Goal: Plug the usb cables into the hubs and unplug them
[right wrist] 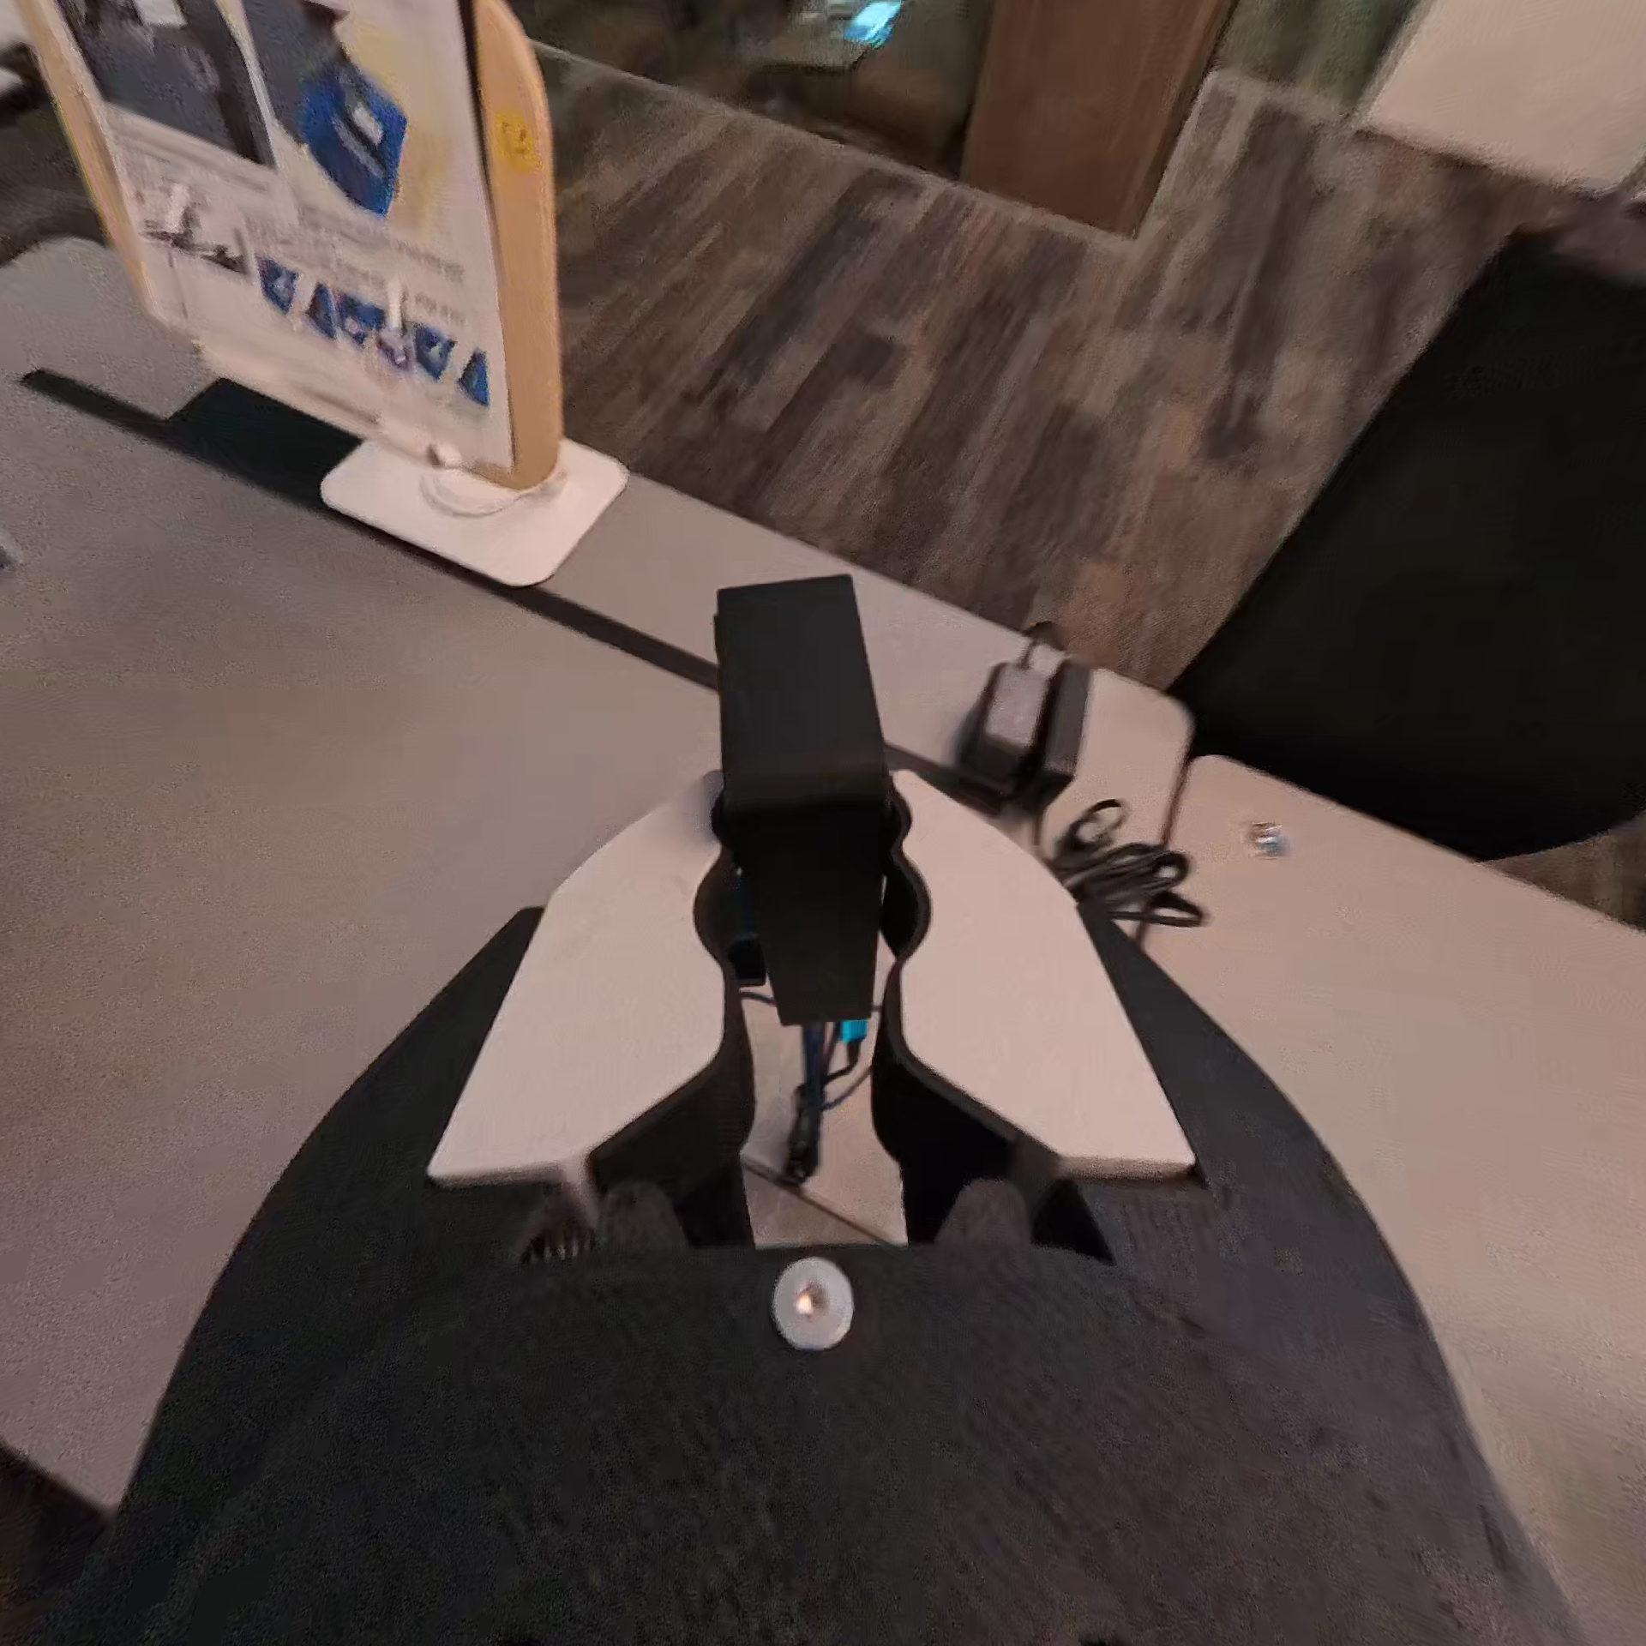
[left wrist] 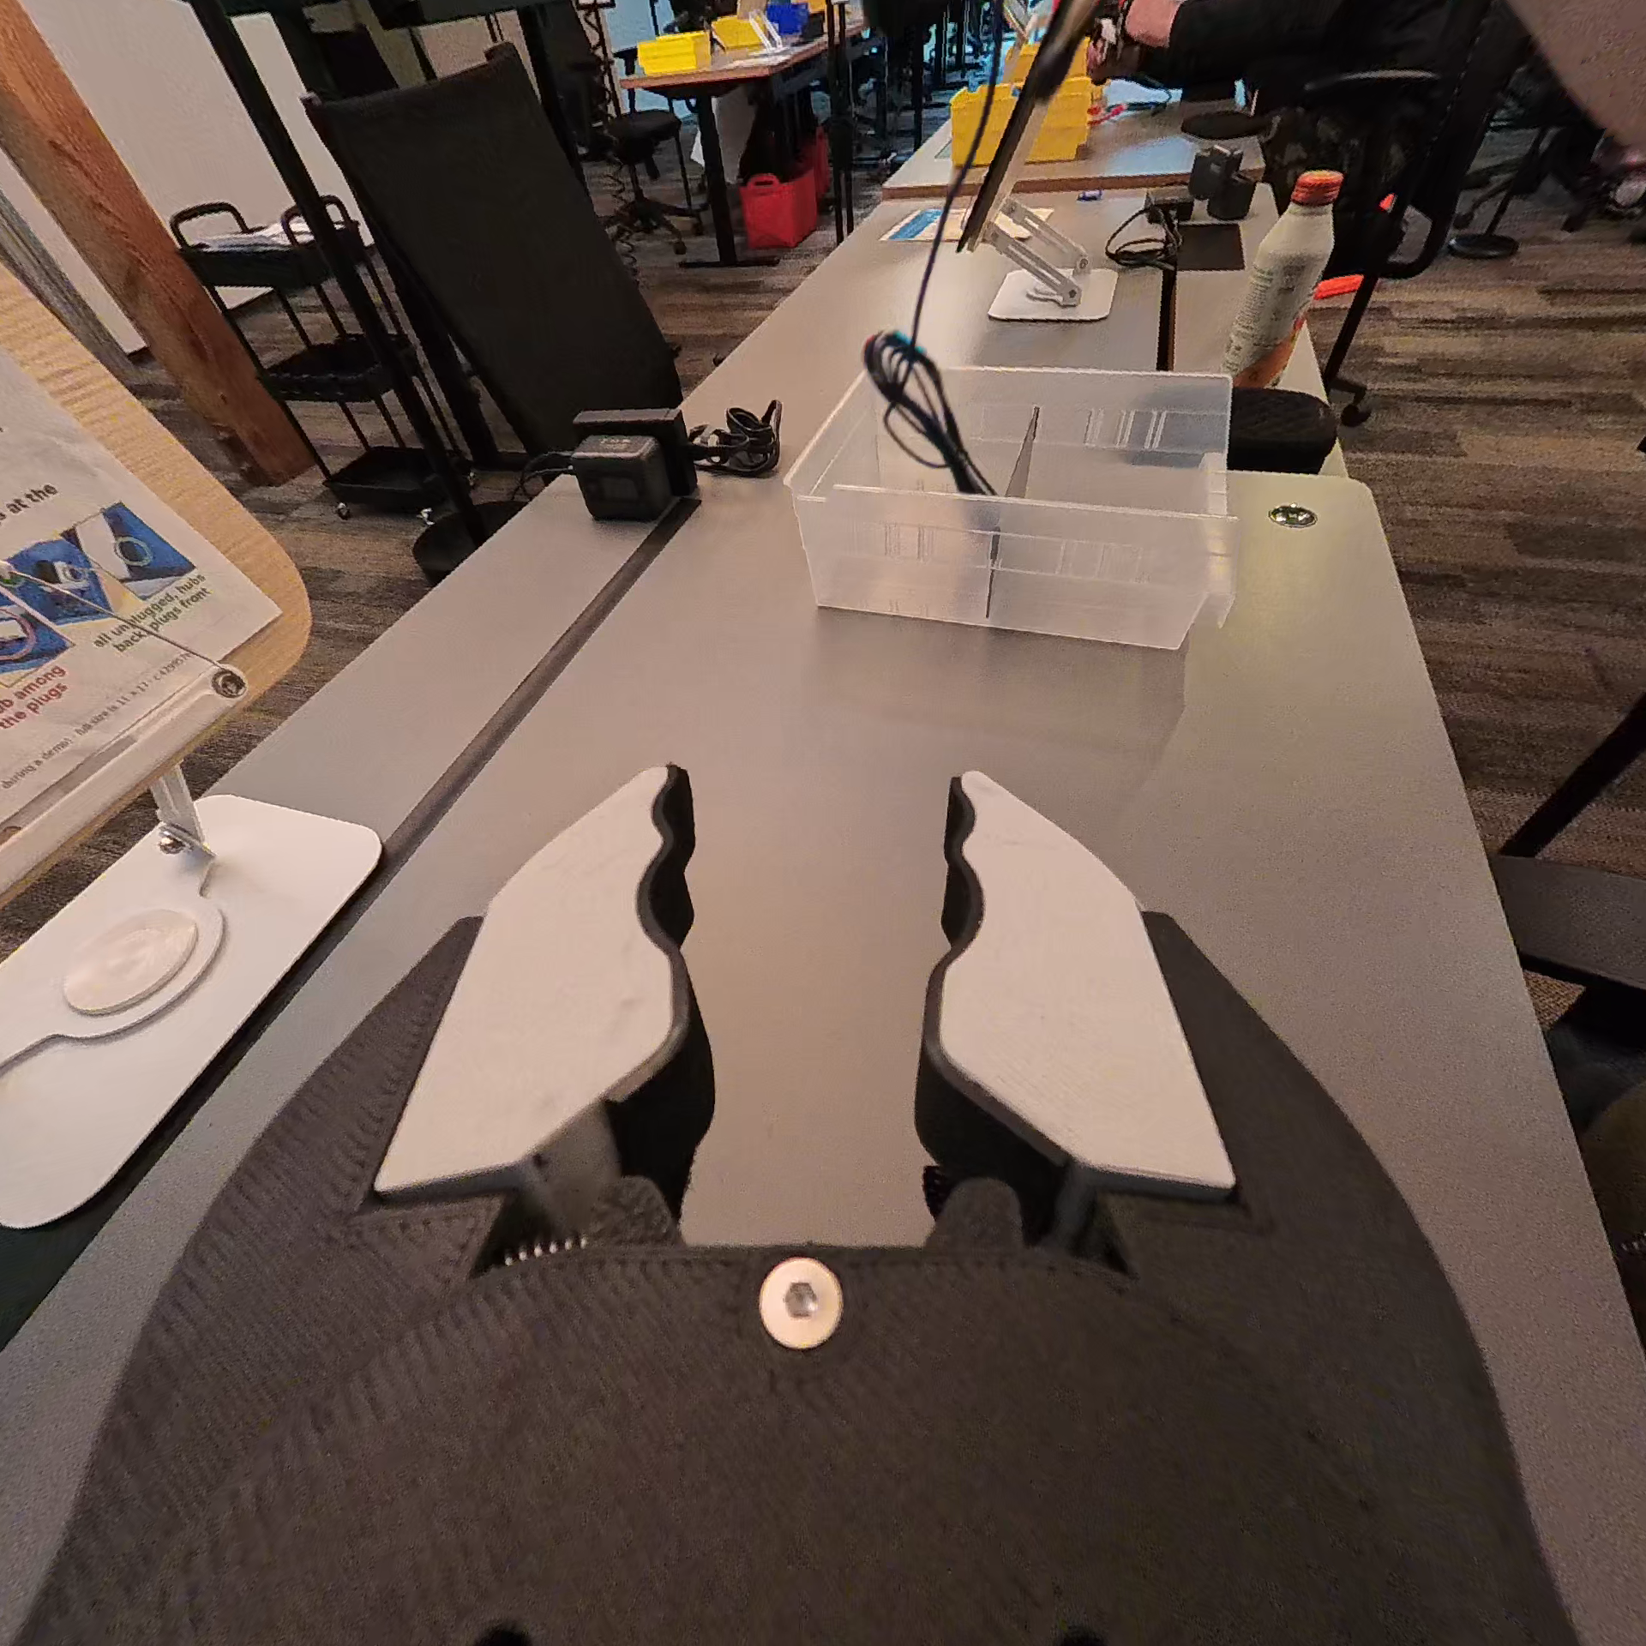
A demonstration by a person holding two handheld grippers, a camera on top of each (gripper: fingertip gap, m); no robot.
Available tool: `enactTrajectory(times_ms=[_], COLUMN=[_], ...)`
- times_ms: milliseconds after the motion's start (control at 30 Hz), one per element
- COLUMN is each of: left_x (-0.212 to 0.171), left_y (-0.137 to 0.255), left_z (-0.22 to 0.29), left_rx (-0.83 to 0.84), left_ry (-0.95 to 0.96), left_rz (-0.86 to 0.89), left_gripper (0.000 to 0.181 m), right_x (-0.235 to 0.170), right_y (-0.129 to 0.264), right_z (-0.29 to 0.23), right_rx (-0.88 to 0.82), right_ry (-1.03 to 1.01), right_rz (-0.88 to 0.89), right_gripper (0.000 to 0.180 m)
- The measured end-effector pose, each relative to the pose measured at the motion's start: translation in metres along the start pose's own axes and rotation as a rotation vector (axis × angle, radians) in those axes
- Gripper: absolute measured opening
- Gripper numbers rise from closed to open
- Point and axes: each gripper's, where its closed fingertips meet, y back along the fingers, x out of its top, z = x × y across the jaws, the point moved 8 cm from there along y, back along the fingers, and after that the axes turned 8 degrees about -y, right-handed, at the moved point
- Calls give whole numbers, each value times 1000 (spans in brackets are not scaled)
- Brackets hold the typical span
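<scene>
My left gripper [left wrist: 818,784] is open and empty, hovering over the grey table [left wrist: 802,677]. Ahead of it stands a clear plastic bin [left wrist: 1015,570] with a divider. A black USB cable [left wrist: 908,401] hangs down from above, its bundled end inside the bin's left compartment. In the right wrist view my right gripper [right wrist: 806,784] is shut on a black box-shaped hub [right wrist: 793,712], held above the table. Thin cables with blue plugs [right wrist: 842,1038] dangle under the hub between the fingers. This view is motion-blurred.
A black power adapter [left wrist: 623,472] and a coiled black cable [left wrist: 739,436] lie left of the bin; they also show in the right wrist view [right wrist: 1024,721]. A sign on a white stand [left wrist: 134,935] is at the left. A bottle [left wrist: 1283,267] stands beyond the bin.
</scene>
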Motion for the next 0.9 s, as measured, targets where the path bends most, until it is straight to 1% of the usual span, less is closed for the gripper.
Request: enactTrajectory(times_ms=[133, 233, 300, 367, 467, 533, 600, 667, 767, 833, 900], left_x=[0, -1, -1, -1, -3, -4, -7, -9, -14, -18, -20], left_y=[-1, -3, -4, -5, -9, -12, -16, -21, -28, -32, -34], left_z=[1, 2, 3, 4, 6, 7, 8, 9, 10, 11, 10], left_rx=[-8, -13, -16, -19, -25, -31, -35, -43, -57, -63, -67], left_ry=[-2, -1, -6, -8, -15, -20, -25, -26, -26, -24, -19], left_rz=[-5, -13, -17, -22, -35, -50, -67, -84, -109, -130, -143], left_gripper=[53, 53, 53, 53, 53, 53, 53, 53, 53, 53, 53], right_x=[-44, -72, -90, -109, -138, -155, -171, -182, -193, -202, -200], right_y=[-43, -70, -87, -102, -118, -129, -140, -152, -171, -180, -183], right_z=[7, 12, 19, 27, 31, 34, 33, 36, 40, 35, 28], right_rx=[251, 381, 390, 347, 380, 358, 370, 342, 290, 289, 300], right_ry=[-125, -265, -296, -220, -54, 50, 149, 184, 206, 259, 278], right_rz=[10, -14, -37, -67, -145, -222, -310, -382, -442, -486, -458], right_gripper=[28, 27, 27, 27, 27, 27, 27, 27, 28, 30, 29])
